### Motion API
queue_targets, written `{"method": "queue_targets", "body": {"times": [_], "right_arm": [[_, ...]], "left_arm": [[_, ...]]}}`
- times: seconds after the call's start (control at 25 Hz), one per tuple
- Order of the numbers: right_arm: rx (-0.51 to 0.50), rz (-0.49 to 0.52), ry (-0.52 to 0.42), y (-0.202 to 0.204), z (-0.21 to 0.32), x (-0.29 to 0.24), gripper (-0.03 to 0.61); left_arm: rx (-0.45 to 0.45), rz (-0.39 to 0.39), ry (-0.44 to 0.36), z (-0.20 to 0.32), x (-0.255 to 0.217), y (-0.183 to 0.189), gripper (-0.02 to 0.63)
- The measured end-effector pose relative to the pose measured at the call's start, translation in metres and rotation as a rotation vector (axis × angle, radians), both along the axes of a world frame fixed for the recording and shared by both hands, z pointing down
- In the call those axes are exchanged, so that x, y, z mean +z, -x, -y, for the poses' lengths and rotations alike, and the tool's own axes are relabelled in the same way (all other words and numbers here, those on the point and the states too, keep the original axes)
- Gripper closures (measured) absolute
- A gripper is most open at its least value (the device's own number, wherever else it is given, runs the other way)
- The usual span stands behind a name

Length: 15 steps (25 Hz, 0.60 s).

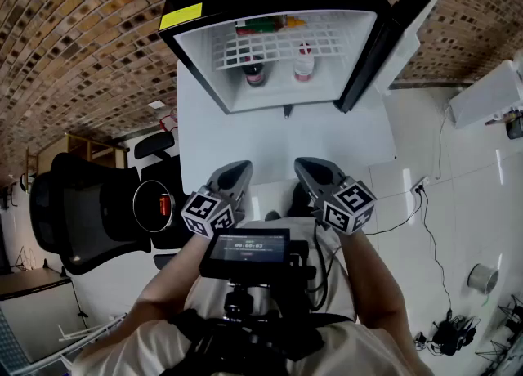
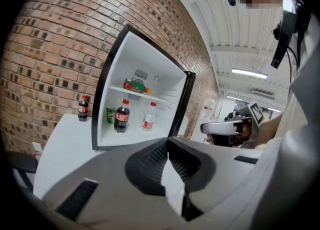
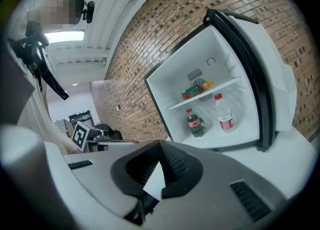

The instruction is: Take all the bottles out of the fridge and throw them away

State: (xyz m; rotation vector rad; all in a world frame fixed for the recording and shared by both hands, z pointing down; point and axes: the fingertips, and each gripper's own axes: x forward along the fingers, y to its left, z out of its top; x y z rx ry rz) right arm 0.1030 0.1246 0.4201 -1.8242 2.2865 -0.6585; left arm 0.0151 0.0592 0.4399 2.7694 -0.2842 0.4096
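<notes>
A small black fridge (image 1: 270,39) stands open on a white table (image 1: 245,133), its door (image 1: 392,35) swung to the right. On its floor stand a dark cola bottle (image 1: 254,72) and a clear bottle with a red label (image 1: 304,66). The left gripper view also shows the cola bottle (image 2: 122,116), the clear bottle (image 2: 148,116), a green container (image 2: 110,115) behind them, and another cola bottle (image 2: 83,108) outside, left of the fridge. My left gripper (image 1: 237,172) and right gripper (image 1: 309,168) hang side by side over the table's near edge. Both are shut and empty.
Red and green items (image 1: 265,25) lie on the fridge's wire shelf. A black office chair (image 1: 73,211) and a round black container (image 1: 153,205) with something red inside sit left of the table. Cables (image 1: 425,227) trail over the white floor on the right.
</notes>
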Motion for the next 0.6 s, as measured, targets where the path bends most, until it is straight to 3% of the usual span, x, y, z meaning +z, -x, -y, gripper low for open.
{"method": "queue_targets", "body": {"times": [0.32, 0.4, 0.52, 0.6], "right_arm": [[-0.036, 0.032, -0.011, -0.066, 0.039, 0.000, 0.578], [-0.058, 0.035, -0.010, -0.076, 0.046, 0.001, 0.578], [-0.097, 0.033, -0.001, -0.087, 0.053, 0.006, 0.578], [-0.122, 0.039, 0.008, -0.093, 0.054, 0.012, 0.578]], "left_arm": [[-0.079, 0.097, -0.138, 0.064, 0.018, -0.077, 0.556], [-0.145, 0.117, -0.154, 0.091, 0.025, -0.094, 0.505], [-0.257, 0.156, -0.149, 0.131, 0.032, -0.121, 0.325], [-0.311, 0.185, -0.151, 0.156, 0.037, -0.140, 0.282]]}}
